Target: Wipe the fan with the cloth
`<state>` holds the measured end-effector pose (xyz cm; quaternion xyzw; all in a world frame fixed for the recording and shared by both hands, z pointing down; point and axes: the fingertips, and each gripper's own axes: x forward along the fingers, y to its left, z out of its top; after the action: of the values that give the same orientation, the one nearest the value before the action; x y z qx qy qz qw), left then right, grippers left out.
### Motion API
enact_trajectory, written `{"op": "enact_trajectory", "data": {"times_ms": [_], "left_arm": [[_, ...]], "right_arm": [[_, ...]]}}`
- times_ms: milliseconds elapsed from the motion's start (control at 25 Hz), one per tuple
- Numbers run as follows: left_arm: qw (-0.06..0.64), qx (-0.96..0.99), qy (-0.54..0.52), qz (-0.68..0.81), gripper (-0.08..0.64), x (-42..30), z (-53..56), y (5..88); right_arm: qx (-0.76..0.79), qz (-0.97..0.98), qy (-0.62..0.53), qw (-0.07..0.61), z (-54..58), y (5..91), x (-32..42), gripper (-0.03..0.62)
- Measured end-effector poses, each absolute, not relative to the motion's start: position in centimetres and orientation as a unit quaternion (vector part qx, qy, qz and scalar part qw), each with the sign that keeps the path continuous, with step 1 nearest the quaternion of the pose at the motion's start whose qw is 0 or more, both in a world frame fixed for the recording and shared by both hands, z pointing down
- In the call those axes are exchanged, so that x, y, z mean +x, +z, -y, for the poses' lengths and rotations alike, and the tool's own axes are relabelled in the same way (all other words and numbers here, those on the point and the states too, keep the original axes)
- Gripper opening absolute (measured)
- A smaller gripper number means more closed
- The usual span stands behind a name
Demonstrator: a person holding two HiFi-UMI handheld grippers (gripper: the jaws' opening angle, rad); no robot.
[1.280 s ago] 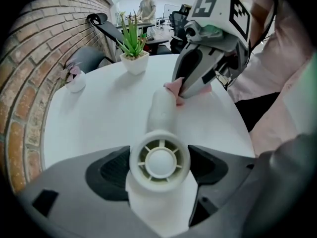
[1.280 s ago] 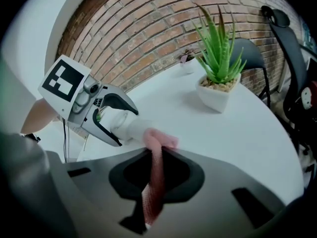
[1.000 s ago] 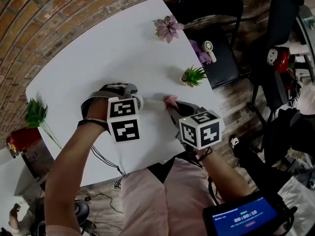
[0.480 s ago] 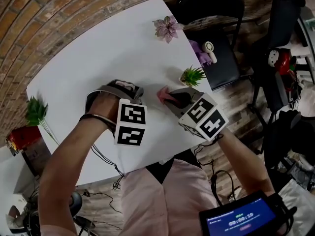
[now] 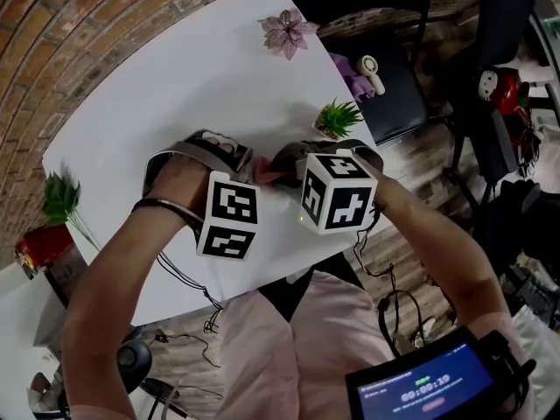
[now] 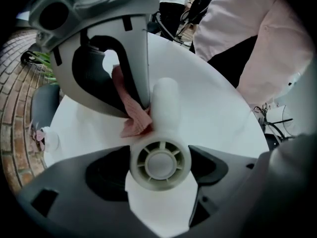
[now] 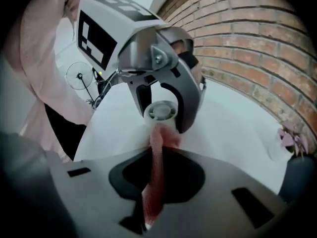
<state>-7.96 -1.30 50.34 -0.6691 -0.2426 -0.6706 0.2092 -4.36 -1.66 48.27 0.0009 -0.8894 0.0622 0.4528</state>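
A small white fan (image 6: 159, 161) with a round vented end and a stubby handle sits between my left gripper's (image 6: 159, 158) jaws, which are shut on it. My right gripper (image 7: 157, 157) is shut on a pink cloth (image 7: 154, 177), and the cloth's free end (image 6: 133, 119) presses against the fan's side. In the head view the two grippers meet nose to nose over the white table (image 5: 175, 77), left gripper (image 5: 248, 166) and right gripper (image 5: 282, 166), with the cloth (image 5: 267, 176) between them. The fan itself is hidden there.
A potted green plant (image 5: 338, 118) stands just behind the right gripper, and a purple flower (image 5: 283, 31) sits at the far table corner. A black chair (image 5: 394, 86) holds a small white gadget (image 5: 372, 68). Leafy greenery (image 5: 61, 201) is at the left edge.
My right gripper has swung left and turned toward the left gripper, bringing the pink cloth up against the fan. The left gripper has barely shifted.
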Motion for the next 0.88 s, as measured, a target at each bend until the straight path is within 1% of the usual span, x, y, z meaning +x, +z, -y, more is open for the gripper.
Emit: {"op": "enact_trajectory", "data": {"times_ms": [320, 520, 880], "left_arm": [[0.228, -0.659, -0.671, 0.252, 0.370, -7.8, 1.5, 50.5], [0.243, -0.648, -0.673, 0.263, 0.371, -8.0, 1.2, 50.7], [0.242, -0.646, -0.675, 0.262, 0.371, -7.9, 1.3, 50.7]], "right_arm": [[-0.060, 0.878, -0.021, 0.474, 1.4, 48.6, -4.9, 0.035], [-0.076, 0.876, -0.032, 0.475, 0.5, 48.9, -4.8, 0.034], [-0.093, 0.872, -0.034, 0.479, -0.8, 48.9, -3.7, 0.034]]}}
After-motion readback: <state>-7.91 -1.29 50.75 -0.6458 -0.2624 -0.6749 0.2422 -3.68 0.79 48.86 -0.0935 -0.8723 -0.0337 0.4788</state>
